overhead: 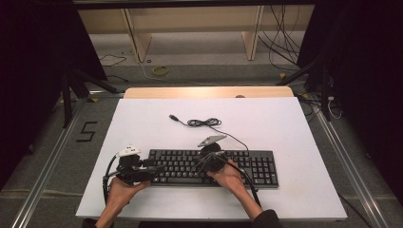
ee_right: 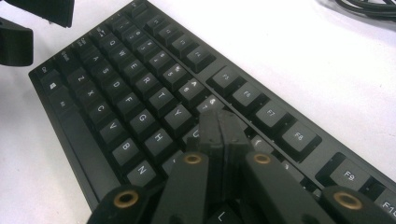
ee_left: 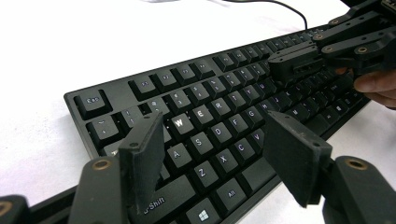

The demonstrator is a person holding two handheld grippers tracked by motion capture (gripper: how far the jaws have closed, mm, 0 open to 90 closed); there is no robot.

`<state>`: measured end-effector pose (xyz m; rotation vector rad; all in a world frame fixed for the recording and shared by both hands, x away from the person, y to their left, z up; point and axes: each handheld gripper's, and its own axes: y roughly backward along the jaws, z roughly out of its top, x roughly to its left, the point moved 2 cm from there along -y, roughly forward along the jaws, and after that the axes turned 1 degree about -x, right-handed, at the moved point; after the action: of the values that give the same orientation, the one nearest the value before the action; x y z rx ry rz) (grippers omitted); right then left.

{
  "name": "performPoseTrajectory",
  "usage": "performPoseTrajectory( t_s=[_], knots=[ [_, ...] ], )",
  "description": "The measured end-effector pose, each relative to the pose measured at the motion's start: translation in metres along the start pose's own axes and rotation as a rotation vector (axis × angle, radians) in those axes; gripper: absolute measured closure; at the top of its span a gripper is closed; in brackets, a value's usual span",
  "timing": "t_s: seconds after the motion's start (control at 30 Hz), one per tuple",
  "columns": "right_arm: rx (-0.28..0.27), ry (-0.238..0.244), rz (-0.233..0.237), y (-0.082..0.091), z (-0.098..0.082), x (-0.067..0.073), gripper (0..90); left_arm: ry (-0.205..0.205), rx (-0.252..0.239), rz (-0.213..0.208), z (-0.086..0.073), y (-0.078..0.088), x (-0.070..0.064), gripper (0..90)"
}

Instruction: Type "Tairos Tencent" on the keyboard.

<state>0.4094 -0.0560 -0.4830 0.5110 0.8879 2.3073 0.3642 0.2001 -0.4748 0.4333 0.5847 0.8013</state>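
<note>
The black keyboard (overhead: 211, 167) lies flat on the white table top (overhead: 142, 128), near the edge closest to the person, and everything else sits around it. At the keyboard's left end, the left gripper (overhead: 151, 168) is held low over the edge, its tips pointing in across the first columns of keys; in its own view the left gripper (ee_left: 215, 154) has its jaws standing well apart with nothing between them, hovering above the letter keys around W, A and Z. Over the middle of the keyboard, the right gripper (overhead: 209, 159) comes down at a slant from the person's right hand (overhead: 233, 178); in the right gripper view the right gripper (ee_right: 222, 128) has its jaws pressed together, with the joined tip resting on or just above a key beside Y and H, though contact cannot be told for certain. Behind the keyboard, the cable (overhead: 204, 122) lies in a loose coil on the table, its plug (overhead: 174, 117) pointing away to the left
</note>
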Motion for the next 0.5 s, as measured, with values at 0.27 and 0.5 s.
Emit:
performPoseTrajectory(
  t_s=[0.27,0.5],
  knots=[
    [0.022,0.013,-0.018,-0.0030,-0.0022,-0.0020,90.0,0.001,-0.003,0.003,0.0004,0.0000,0.0005,37.8],
    [0.022,-0.004,-0.015,-0.0036,-0.0039,-0.0023,90.0,-0.001,-0.002,0.005,0.0005,0.0000,0.0007,38.0]
  ],
)
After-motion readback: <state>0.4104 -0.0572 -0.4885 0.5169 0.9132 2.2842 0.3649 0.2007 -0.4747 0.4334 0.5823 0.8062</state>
